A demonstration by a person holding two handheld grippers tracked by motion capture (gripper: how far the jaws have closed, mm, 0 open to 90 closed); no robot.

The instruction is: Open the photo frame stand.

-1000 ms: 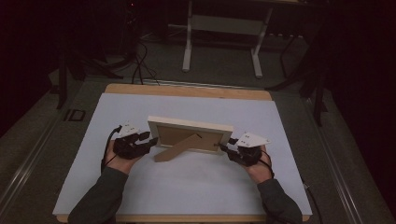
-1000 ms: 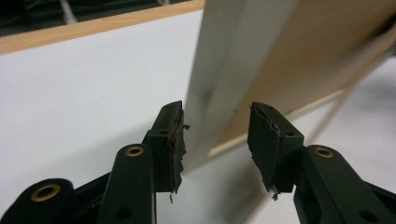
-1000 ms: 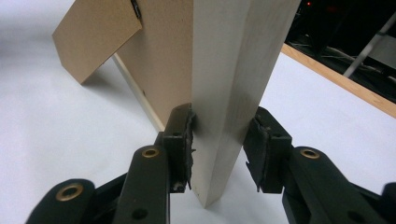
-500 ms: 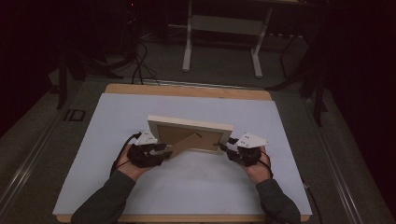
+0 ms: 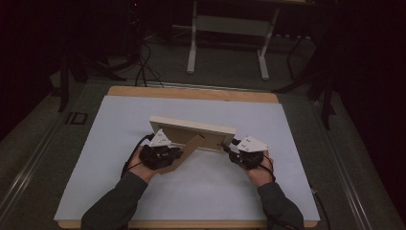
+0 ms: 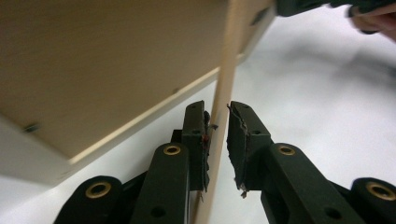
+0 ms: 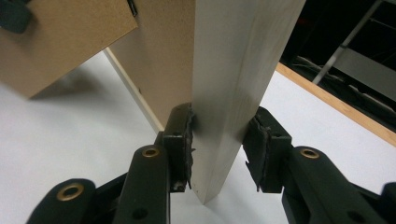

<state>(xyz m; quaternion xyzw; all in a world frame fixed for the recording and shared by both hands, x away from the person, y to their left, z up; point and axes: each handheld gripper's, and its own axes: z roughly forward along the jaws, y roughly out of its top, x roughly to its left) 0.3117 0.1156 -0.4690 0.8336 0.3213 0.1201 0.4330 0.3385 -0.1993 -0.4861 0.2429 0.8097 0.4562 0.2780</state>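
Observation:
A pale wooden picture frame (image 5: 191, 132) stands on the white table top (image 5: 215, 191), its back toward the person. Its brown fold-out stand (image 5: 184, 153) angles down at the left. My left gripper (image 5: 174, 154) has just been closing around that thin stand (image 6: 224, 88). In the left gripper view my left gripper (image 6: 217, 112) has one pad against the board, with a small gap at the other pad. My right gripper (image 5: 230, 152) holds the frame's right end. In the right gripper view my right gripper (image 7: 224, 116) is shut on the frame's pale edge (image 7: 238, 60).
The white sheet covers a wooden table whose bare far edge (image 5: 191, 93) shows. Beyond it stand a metal table base (image 5: 227, 43) and cables on a dark floor. White surface lies all around the frame.
The left hand moved right, from the frame's left end to the fold-out stand, and its jaws narrowed around the stand. The right hand and the frame stayed put.

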